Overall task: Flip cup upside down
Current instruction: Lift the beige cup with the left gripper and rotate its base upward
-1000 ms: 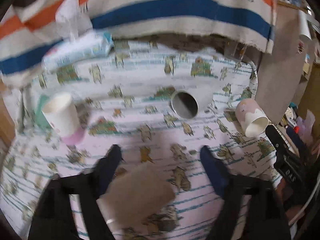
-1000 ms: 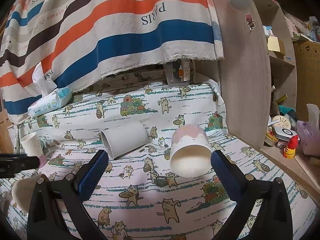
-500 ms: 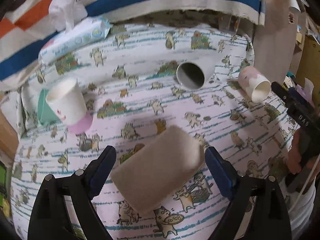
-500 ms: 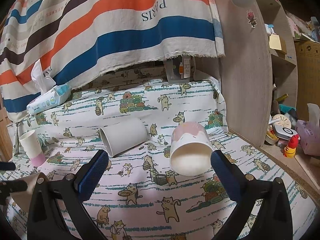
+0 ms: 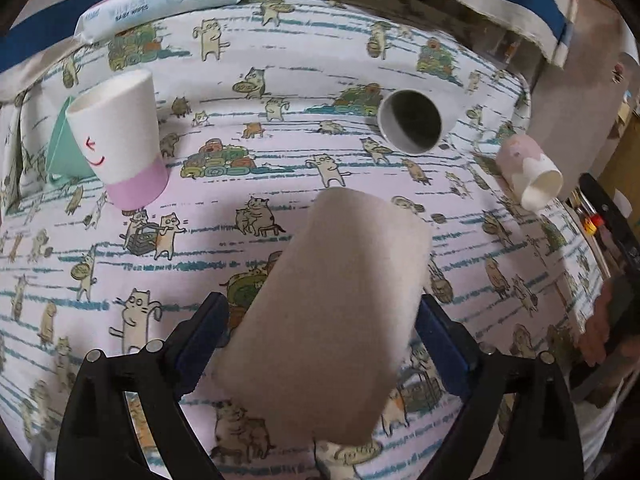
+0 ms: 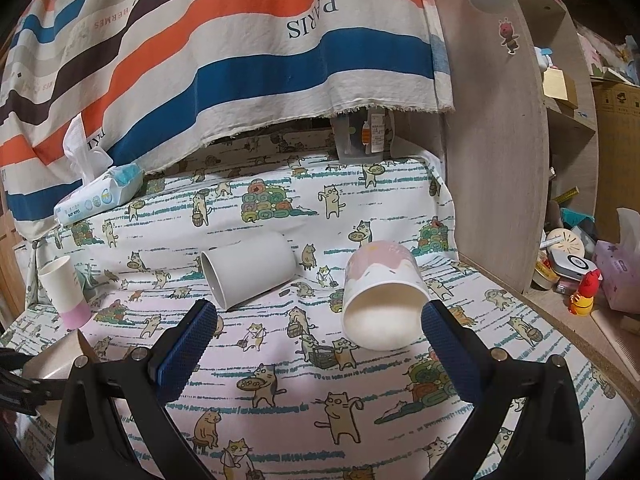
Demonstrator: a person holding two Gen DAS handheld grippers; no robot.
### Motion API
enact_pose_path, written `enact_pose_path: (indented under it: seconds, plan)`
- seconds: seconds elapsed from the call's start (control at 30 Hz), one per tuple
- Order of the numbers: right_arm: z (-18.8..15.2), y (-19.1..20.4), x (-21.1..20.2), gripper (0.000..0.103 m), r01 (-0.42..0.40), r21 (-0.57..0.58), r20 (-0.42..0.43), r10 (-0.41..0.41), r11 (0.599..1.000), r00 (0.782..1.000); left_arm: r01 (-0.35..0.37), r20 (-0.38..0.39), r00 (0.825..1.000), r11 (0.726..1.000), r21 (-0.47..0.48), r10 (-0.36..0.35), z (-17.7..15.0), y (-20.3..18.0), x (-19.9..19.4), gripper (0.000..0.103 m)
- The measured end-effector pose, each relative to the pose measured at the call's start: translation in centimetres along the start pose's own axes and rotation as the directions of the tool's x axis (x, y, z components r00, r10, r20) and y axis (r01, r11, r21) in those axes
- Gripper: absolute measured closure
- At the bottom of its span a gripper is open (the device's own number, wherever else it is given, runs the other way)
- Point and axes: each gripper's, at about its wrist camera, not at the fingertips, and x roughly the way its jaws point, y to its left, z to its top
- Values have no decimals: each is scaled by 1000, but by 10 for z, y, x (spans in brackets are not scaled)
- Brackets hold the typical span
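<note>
- We are straddling the beige cup (image 5: 328, 312) with the left gripper (image 5: 320, 336); it is lying on its side near the counter's (image 5: 280, 208) front-left corner, fingers spread on either flank and, as far as we can tell, not yet pressing.
- We are keeping the right gripper (image 6: 316, 344) released and empty, its fingers framing the pink-and-white cup (image 6: 382, 296) that is lying on its side toward the counter's right edge.
- To do this well, we judge we should be closing squarely across the beige cup's middle, lifting clear of the cat-print cloth (image 6: 280, 380), then turning the rim down.
- The rounded wall looks prone to rolling or slipping if pinched off-centre.
</note>
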Motion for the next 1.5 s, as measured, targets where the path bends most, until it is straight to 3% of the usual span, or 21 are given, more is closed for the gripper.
enact_pose_path:
  seconds: [0.07, 0.13, 0.2, 0.4, 0.63, 0.83, 1.0, 1.5]
  plan:
    - [1, 0, 2, 0, -1, -1, -4, 1, 1000, 1000, 4, 39, 999, 1000, -31, -3, -2, 2, 2, 23]
    - [2, 1, 2, 0, -2, -3, -8, 2, 1000, 1000, 54, 63, 997, 997, -50, -50, -5, 3, 2, 31]
    - [2, 1, 3, 0, -4, -6, -13, 3, 1000, 1000, 83, 78, 994, 995, -51, -78, -7, 2, 0, 32]
    - [2, 4, 3, 0, -3, -16, -16, 3, 1000, 1000, 21, 17, 1000, 1000, -4, -21, -19, -7, -4, 32]
    - [3, 4, 3, 0, -4, -12, -13, 4, 1000, 1000, 5, 49, 999, 1000, -24, -4, -36, -8, -11, 36]
    - [3, 4, 2, 0, -3, -13, -13, 3, 1000, 1000, 6, 149, 989, 1000, -3, -5, -28, -18, -32, 38]
    - [5, 3, 1, 0, 1, -6, -9, -1, 1000, 1000, 31, 162, 986, 999, 6, -32, -18, -26, -34, 38]
    - [4, 2, 2, 0, -3, -11, -15, 3, 1000, 1000, 15, 187, 982, 998, 54, -25, 13, -39, -18, 38]
